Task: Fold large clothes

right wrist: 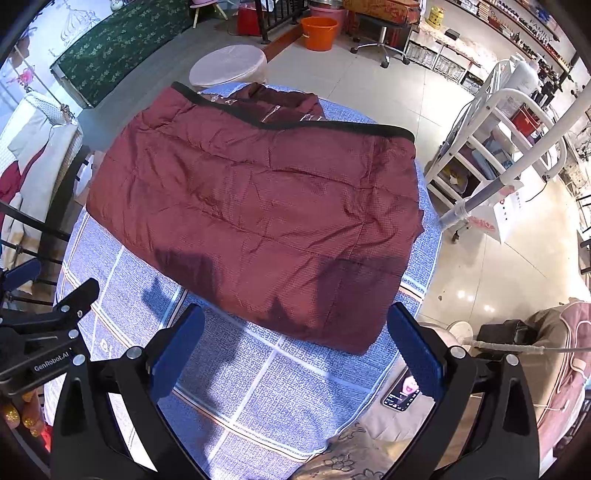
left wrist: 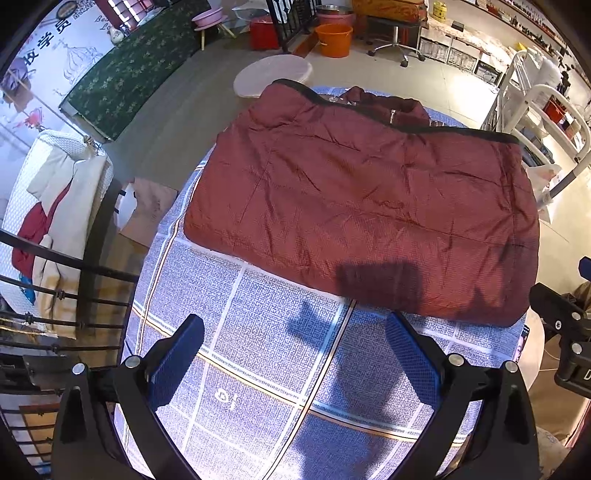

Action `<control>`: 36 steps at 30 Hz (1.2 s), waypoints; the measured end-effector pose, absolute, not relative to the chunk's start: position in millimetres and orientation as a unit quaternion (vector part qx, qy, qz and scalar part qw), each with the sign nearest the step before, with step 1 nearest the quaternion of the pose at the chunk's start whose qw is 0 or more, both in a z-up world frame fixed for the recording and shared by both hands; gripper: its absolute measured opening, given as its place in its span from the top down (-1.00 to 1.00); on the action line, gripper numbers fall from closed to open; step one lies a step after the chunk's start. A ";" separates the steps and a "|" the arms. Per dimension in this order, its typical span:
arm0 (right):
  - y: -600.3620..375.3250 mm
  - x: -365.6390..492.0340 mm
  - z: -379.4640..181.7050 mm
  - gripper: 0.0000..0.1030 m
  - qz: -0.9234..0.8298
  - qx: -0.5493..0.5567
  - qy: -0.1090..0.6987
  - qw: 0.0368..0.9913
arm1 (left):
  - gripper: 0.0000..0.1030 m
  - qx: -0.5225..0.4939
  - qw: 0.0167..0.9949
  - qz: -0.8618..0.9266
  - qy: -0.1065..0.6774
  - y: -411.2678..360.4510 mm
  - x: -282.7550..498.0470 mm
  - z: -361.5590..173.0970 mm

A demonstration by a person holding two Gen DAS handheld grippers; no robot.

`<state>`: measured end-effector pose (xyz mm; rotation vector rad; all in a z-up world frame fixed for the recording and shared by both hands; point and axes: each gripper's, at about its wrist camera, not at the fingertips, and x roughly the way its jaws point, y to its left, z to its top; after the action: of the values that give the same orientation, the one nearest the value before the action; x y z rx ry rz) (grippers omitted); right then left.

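Note:
A large maroon padded jacket (left wrist: 362, 206) lies folded into a thick rectangle on a table covered with a blue checked cloth (left wrist: 266, 369). Its black hem band and collar face the far side. It also shows in the right wrist view (right wrist: 258, 206). My left gripper (left wrist: 295, 362) is open and empty, hovering over the bare cloth just in front of the jacket's near edge. My right gripper (right wrist: 295, 354) is open and empty, above the jacket's near right corner and the cloth (right wrist: 258, 387). Both grippers cast shadows on the jacket.
A round white stool (right wrist: 229, 64) stands beyond the table. An orange bucket (right wrist: 319, 31), an office chair and a white rack (right wrist: 491, 147) stand further off. A phone (right wrist: 402, 393) lies by the table's near right edge. A black railing (left wrist: 55, 295) is at left.

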<state>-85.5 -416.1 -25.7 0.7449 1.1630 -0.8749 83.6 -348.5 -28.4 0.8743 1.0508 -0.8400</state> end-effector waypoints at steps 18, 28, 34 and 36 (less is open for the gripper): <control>-412.4 -93.5 -24.0 -0.90 -0.389 0.330 0.517 0.688 | -0.87 0.399 0.700 -0.366 0.466 -345.2 82.0 -24.8; -411.6 -93.1 -25.2 -0.90 -0.385 0.330 0.517 0.689 | -0.87 0.398 0.699 -0.366 0.467 -345.4 82.2 -24.4; -412.2 -92.8 -25.3 -0.90 -0.385 0.331 0.517 0.689 | -0.87 0.399 0.699 -0.366 0.468 -344.8 81.7 -23.9; -412.6 -92.7 -25.3 -0.90 -0.385 0.330 0.517 0.690 | -0.87 0.399 0.699 -0.366 0.467 -344.8 81.5 -23.9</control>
<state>-92.7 -412.6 -25.3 0.7389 1.1567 -0.8603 81.5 -344.8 -23.9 0.8895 1.0413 -0.8160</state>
